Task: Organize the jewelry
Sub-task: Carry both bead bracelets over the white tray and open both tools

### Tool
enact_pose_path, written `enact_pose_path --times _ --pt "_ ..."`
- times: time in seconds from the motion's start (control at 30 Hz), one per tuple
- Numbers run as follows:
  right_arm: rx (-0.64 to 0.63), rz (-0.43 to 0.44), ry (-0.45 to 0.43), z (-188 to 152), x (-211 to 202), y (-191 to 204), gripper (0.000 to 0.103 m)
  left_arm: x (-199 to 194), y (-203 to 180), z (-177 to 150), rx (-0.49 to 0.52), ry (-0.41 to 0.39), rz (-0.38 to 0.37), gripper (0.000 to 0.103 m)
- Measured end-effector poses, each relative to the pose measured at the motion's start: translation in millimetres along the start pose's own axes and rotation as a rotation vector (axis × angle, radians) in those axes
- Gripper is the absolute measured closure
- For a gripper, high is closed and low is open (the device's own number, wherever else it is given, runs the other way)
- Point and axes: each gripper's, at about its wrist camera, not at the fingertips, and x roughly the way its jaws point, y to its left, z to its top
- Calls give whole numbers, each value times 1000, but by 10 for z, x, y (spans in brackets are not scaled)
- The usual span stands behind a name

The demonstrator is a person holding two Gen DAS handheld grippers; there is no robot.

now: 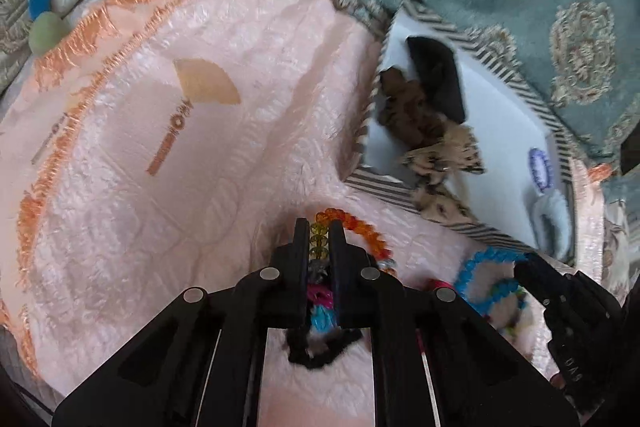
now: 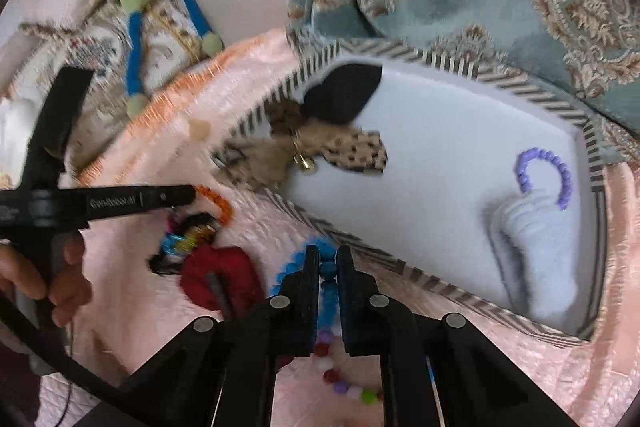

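In the left wrist view, the left tongs are closed on the orange and yellow glass-bead bracelet, which lies on the pink quilted bedspread. In the right wrist view, the right tongs pinch the blue bead bracelet just beside the striped-rim white tray.

Pink quilted bedspread with orange fringe carries everything. On it: striped-rim tray (white inside), orange bead bracelet, blue bead bracelet, red cloth piece, mixed-colour bead string, black hair tie.
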Motion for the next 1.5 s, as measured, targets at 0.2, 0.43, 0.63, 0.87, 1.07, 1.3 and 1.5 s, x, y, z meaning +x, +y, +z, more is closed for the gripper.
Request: enact_pose_path --times 0.2,0.43,0.63,0.87,1.07,1.3,1.5 --pt "1 17 -61 68 -406 61 95 -465 -176 1 39 -75 -28 95" --pt "29 14 -115 128 -799 -39 95 -910 -374 -24 82 -145 -29 95" --pt "33 -12 -140 145 -1007 -99 95 -1113 -579 -41 123 -195 -17 95" --pt "48 -37 -148 158 -1117 -259 95 -1159 -860 -13 173 -219 -7 95" --pt "58 -57 -140 205 -1094 -421 95 -1057 -1077 53 214 -218 6 95" --pt "72 -76 -140 322 -1026 -633 95 -851 -1286 178 252 -202 28 95" --pt "91 -96 -140 496 -907 -837 95 -659 -1507 378 277 -186 34 95"
